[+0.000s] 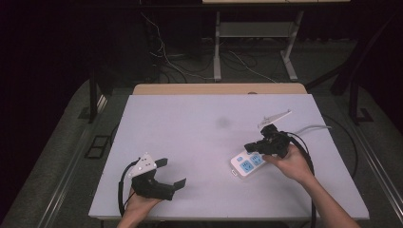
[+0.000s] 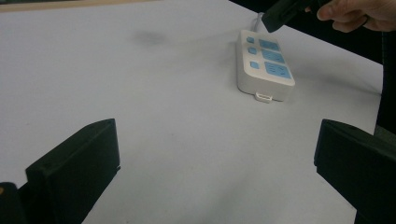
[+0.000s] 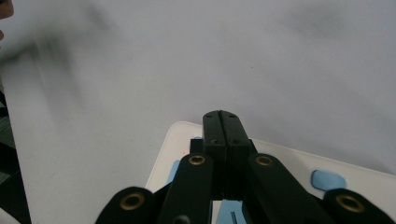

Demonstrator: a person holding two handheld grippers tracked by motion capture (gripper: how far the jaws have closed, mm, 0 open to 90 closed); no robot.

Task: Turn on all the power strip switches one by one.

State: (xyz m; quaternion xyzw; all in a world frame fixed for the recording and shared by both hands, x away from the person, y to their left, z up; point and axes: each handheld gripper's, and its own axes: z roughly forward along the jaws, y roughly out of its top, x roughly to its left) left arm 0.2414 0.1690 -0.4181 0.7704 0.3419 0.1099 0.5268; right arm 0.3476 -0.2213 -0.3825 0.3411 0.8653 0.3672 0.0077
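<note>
A white power strip (image 1: 247, 165) with blue sockets and buttons lies on the right half of the white table; it also appears in the left gripper view (image 2: 264, 65) and under the jaws in the right gripper view (image 3: 299, 168). My right gripper (image 1: 250, 146) hovers just above the strip, its jaws pressed flat together (image 3: 221, 122) with nothing between them. My left gripper (image 1: 172, 173) rests near the table's front left, jaws spread wide and empty (image 2: 215, 158), pointing toward the strip.
The strip's grey cable (image 1: 311, 127) runs off the table's right edge. A white plate (image 1: 274, 118) sticks out from the right gripper. A faint dark smudge (image 1: 222, 122) marks the tabletop. Beyond the table's far edge (image 1: 218, 89) are a desk frame and floor cables.
</note>
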